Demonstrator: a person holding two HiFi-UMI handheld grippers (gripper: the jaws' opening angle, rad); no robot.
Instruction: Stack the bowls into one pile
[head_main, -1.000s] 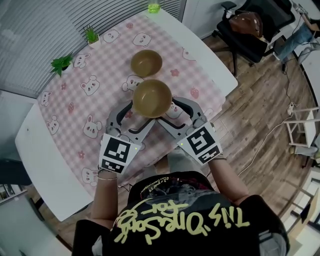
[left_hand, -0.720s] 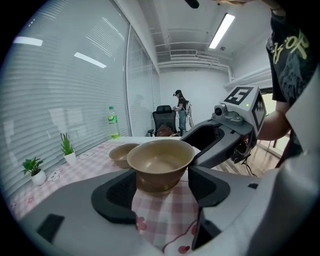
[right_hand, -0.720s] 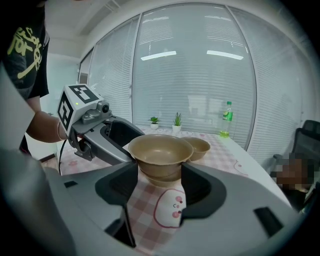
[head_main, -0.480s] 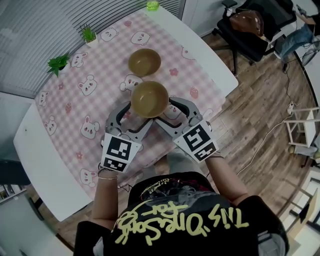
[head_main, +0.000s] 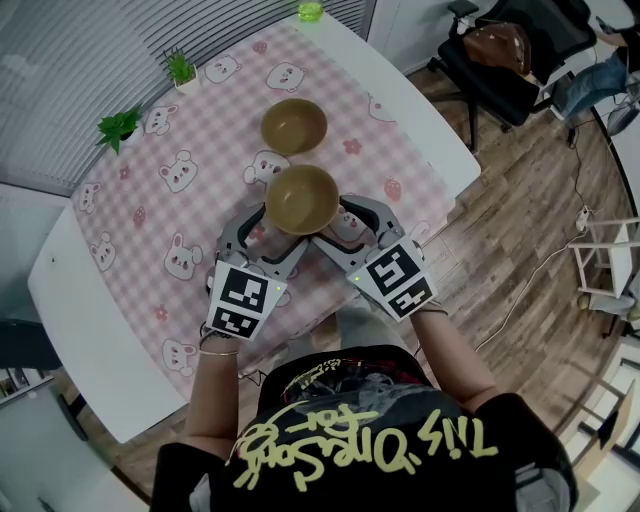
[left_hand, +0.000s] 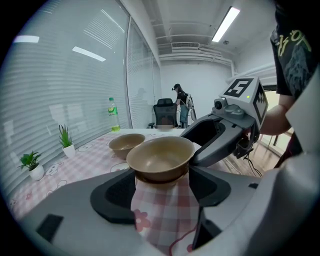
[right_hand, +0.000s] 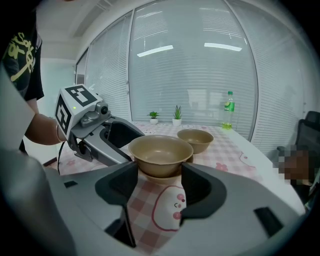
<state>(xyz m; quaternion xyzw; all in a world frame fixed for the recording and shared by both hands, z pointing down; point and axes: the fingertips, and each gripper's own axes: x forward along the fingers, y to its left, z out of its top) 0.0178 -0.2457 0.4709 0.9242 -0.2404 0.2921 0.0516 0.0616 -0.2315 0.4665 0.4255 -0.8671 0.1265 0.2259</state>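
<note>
Head view: near bowl (head_main: 301, 198), far bowl (head_main: 294, 125) apart on pink checked worktop (head_main: 200, 110). Left hand-held gripper (head_main: 280, 226), right hand-held gripper (head_main: 331, 222): both released, jaws spread at near bowl's base.

A white table (head_main: 60, 290) carries a pink checked cloth (head_main: 200, 130) printed with bears and rabbits, which covers most of the top and leaves the near-left end bare. Two small potted plants (head_main: 181, 68) (head_main: 122, 127) stand along the cloth's window side. A green bottle (head_main: 310, 11) stands at the far corner. A tan bowl (head_main: 294, 125) sits upright on the cloth. A second tan bowl (head_main: 301, 198) lies just nearer, possibly raised slightly off the cloth.
</note>
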